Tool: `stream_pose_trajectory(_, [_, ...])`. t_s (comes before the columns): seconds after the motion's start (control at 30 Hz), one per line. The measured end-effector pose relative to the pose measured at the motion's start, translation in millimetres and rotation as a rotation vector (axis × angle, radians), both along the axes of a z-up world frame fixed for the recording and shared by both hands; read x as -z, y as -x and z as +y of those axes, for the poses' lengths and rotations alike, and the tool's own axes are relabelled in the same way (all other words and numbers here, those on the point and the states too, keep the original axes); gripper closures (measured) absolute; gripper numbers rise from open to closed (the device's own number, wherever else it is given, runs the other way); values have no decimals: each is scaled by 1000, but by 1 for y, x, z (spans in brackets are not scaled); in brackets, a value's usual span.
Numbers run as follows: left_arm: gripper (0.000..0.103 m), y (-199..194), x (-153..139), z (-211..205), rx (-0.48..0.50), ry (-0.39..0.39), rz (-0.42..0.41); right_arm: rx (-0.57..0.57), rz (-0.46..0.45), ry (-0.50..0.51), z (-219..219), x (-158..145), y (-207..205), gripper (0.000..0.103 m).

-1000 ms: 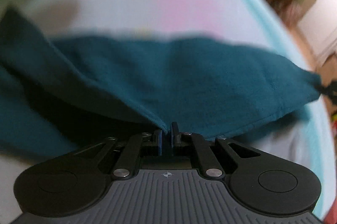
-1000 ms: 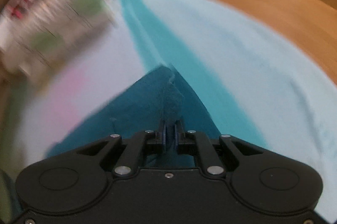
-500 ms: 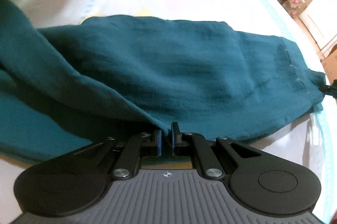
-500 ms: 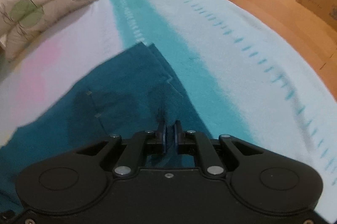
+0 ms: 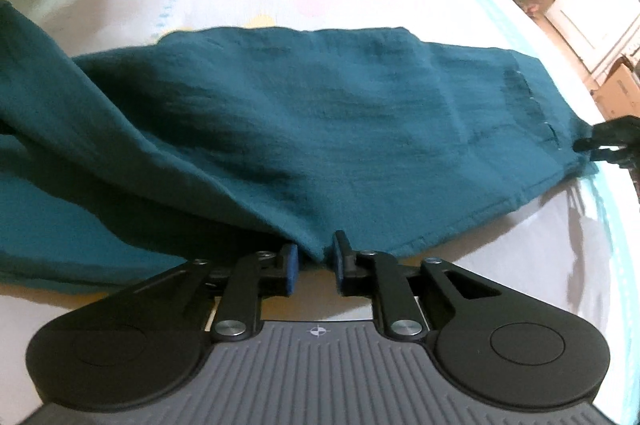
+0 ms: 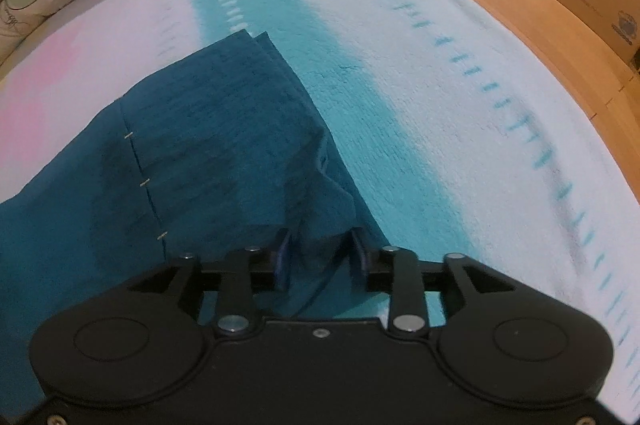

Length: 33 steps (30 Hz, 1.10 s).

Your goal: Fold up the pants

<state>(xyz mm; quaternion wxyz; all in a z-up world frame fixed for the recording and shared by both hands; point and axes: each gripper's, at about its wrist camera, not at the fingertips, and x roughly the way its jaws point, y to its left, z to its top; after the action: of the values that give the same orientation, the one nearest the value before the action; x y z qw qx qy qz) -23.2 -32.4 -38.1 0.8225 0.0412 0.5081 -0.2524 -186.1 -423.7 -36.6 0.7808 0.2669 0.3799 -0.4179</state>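
Bedsheet (image 6: 400, 37) carries the teal pants (image 5: 320, 129), now laid flat in a lengthwise fold. Both grippers, clamped on cloth half a second ago, are opening: left gripper (image 5: 314, 265) and right gripper (image 6: 320, 257) straddle slack fabric, pads clear. Fold judged placed; release under way.

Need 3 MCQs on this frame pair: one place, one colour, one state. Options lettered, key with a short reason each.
1. Where do the pants lie?
A. on the wood floor
B. on the bedspread
C. over a chair

2. What colour are the pants?
A. dark teal
B. red
C. white

3. How does the right gripper stand?
A. clamped shut on a pillow
B. out of view
C. jaws apart, cloth between them

Key: 1 B, the cloth is spread on the striped cover. 2 A, teal in both views. 3 C, a gap shows between the pads around a cloth fold; the jaws are opening.
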Motion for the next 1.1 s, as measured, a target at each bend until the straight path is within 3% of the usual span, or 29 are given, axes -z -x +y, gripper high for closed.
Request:
stream_pose_trajectory(0.2, [84,3,1,1,23,17,23,-4,51,37,4,0,-12,57])
stream_pose_trajectory(0.33, [84,5,-5,11,28,-2,-27,18,49,62,4,-5,-13,58])
stream_pose_trajectory(0.5, [84,-14,-9,39,-47,-35,-26,74,25,104,-1,-18,-5,58])
stream_pose_trajectory(0.63, [84,-36,-16,73,-164,-96,-61,81,-35,155,1,-36,-9,57])
stream_pose_trajectory(0.73, [84,-58,-18,104,-283,-146,-71,9,-93,177,10,-51,-27,57])
stream_pose_trajectory(0.87, [84,-91,-22,144,-401,-191,-82,-174,-153,164,36,-67,-72,57])
stream_pose_trajectory(1.0, [84,-126,-26,188,-529,-179,-76,-408,-182,139,73,-82,-127,57])
stream_pose_trajectory(1.1, [84,-153,-18,208,-561,-188,-45,-606,-189,105,109,-92,-172,57])
